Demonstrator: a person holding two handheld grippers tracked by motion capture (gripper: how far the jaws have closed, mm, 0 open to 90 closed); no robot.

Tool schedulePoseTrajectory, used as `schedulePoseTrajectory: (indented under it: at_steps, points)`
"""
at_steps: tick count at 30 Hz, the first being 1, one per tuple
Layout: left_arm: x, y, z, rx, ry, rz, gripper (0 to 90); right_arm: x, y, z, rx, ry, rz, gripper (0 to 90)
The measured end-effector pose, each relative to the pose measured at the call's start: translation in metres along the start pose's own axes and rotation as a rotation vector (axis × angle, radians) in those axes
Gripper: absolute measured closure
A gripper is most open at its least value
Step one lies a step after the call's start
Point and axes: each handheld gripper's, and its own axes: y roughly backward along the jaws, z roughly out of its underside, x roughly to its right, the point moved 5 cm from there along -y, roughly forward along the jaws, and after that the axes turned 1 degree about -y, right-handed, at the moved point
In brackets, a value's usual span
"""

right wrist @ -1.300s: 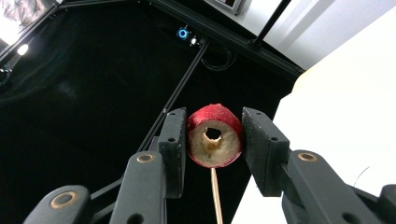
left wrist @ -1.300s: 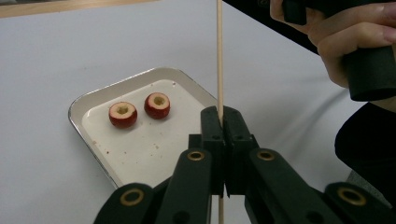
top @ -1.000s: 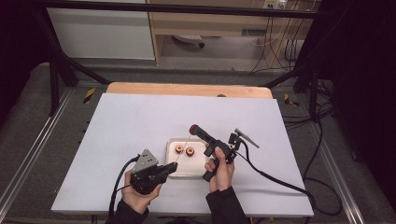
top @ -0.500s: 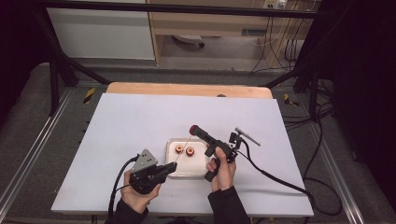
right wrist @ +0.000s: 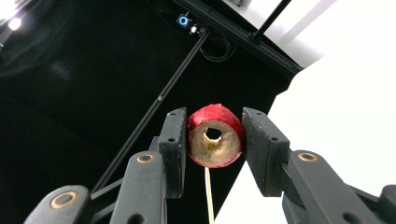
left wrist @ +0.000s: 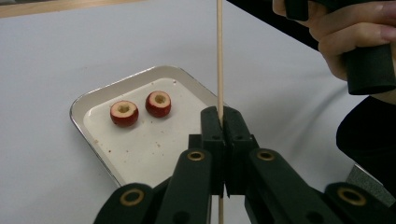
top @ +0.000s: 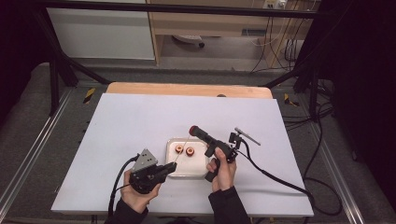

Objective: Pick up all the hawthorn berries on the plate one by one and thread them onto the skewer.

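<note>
One cored red fruit piece sits clamped in my right gripper, raised right of the tray; soft, so I squeeze its sides gently. My left gripper pinches the thin, snappable skewer low.

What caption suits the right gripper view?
Right tongs clamp a cored red fruit slice above a skewer tip.

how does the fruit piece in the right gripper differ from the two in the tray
The held cored fruit piece is clamped between the right gripper fingers, up off the table; the two tray pieces lie loose in the metal tray. The held piece is turned on its side, hole facing the camera; the tray pieces sit with holes facing up. The wooden skewer reaches the held piece, not the tray pieces. All three have red skin, pale flesh and a cored centre.
</note>
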Motion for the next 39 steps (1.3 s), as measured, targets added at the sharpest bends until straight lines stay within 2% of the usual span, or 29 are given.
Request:
schedulePoseTrajectory:
  at_steps: [4, 18, 28, 31, 36, 37, 39]
  points:
    - [0.000, 0.000, 0.000, -0.004, -0.006, -0.004, 88.7, 0.001, 0.000, 0.000, -0.009, 0.019, 0.013, 62.3]
    - [0.000, 0.000, 0.000, 0.001, -0.006, -0.007, 88.8, 0.002, -0.001, -0.001, -0.001, 0.017, 0.018, 62.3]
    - [-0.002, -0.001, 0.001, -0.009, 0.007, -0.011, 88.7, 0.002, -0.001, 0.001, -0.017, 0.016, 0.017, 62.2]
    - [-0.001, -0.001, 0.000, -0.017, 0.014, -0.010, 88.7, 0.003, -0.001, 0.003, -0.025, 0.028, 0.023, 62.3]
    - [0.005, -0.001, -0.004, -0.017, 0.086, -0.024, 88.6, 0.006, -0.002, 0.011, -0.023, 0.076, 0.028, 62.3]
    - [0.007, -0.002, -0.005, -0.016, 0.108, -0.035, 88.5, 0.007, -0.003, 0.012, -0.013, 0.086, 0.024, 62.3]
    - [0.012, -0.004, -0.005, -0.012, 0.118, -0.067, 88.5, 0.006, -0.002, 0.013, 0.004, 0.100, 0.018, 62.3]
